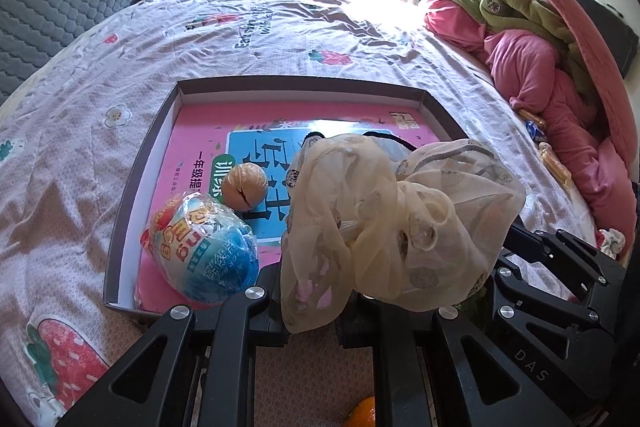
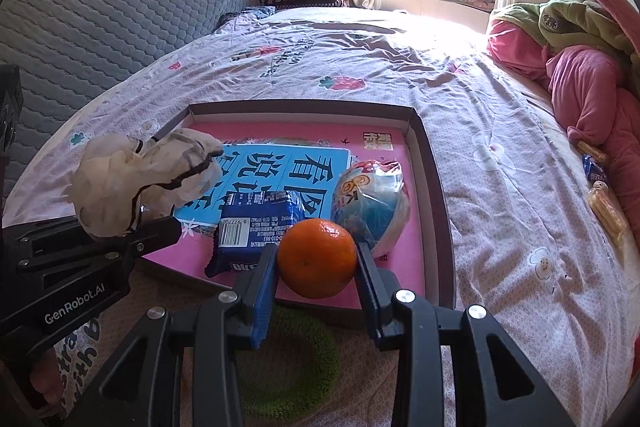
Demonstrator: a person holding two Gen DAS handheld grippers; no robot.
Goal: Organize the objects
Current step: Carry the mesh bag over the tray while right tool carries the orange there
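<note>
Cloth: a crumpled cream sheer cloth (image 1: pixel 400 227) with faint round prints and a dark trim is seen bunched into a ball.
Left gripper: the left gripper (image 1: pixel 312 323) is clamped fully closed on the cloth, which is held up over the near edge of the box (image 1: pixel 120 227).
Box contents: a pink book (image 2: pixel 288 135), a blue-and-white wrapped ball (image 1: pixel 204 247) at the near left and a small tan ball (image 1: pixel 245 186) just beyond it are seen inside.
Orange: a round, glossy orange (image 2: pixel 317 258) is pinched between the partly closed pads of the right gripper (image 2: pixel 317 267), over the box's near edge.
Right view only: a blue snack packet (image 2: pixel 256 231) just left of the orange, and a green ring (image 2: pixel 296 359) on the bedsheet (image 2: pixel 500 187) beneath the gripper, are shown.
</note>
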